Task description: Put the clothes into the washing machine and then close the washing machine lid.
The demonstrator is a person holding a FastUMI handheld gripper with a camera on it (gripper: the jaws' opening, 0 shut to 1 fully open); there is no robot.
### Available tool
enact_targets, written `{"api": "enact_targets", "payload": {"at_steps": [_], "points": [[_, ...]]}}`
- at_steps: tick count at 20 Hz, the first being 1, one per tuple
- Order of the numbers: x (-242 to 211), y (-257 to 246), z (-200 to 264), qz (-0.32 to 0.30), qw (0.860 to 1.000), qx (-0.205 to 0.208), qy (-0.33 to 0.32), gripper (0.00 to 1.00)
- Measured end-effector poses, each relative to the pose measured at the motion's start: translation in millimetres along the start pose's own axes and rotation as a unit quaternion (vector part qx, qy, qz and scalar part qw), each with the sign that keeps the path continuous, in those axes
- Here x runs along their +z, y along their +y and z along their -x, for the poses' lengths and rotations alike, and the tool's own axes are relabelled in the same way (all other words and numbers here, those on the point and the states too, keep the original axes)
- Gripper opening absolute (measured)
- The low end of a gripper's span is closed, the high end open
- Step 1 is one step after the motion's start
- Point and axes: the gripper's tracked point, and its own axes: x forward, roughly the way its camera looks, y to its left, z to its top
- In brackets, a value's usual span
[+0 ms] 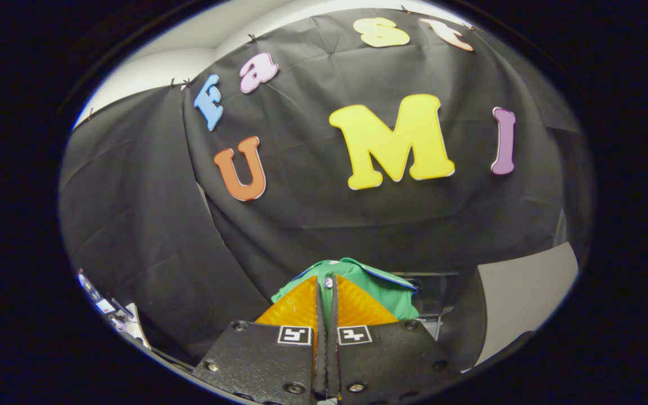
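One garment is in hand: a green piece of clothing [383, 287] with a pale-edged collar or hem is pinched between the two fingers of the gripper [327, 292], which are drawn together on the cloth with only a thin seam of fabric showing between them. The bulk of the garment bunches up just beyond the fingertips and spills to their right side, so it lies straight ahead along the fingers' own line rather than off to one flank. It appears lifted clear, with the black booth cloth [149, 236] directly behind it. The washing machine cannot be made out with confidence; a dark boxy edge [433, 292] sits just behind and right of the garment, but what it is cannot be told. Judgement: the load is secured and carried, and the coming move turns on bringing the fingers over the drum opening before release.
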Motion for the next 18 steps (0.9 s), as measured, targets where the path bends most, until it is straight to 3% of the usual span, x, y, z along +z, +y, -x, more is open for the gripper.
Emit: {"api": "enact_targets", "payload": {"at_steps": [10, 18], "points": [[-87, -31, -91, -0.019, 0.993, -0.017, 0.113, 0.04], [-147, -68, -130, -0.034, 0.979, -0.048, 0.193, 0.04]]}}
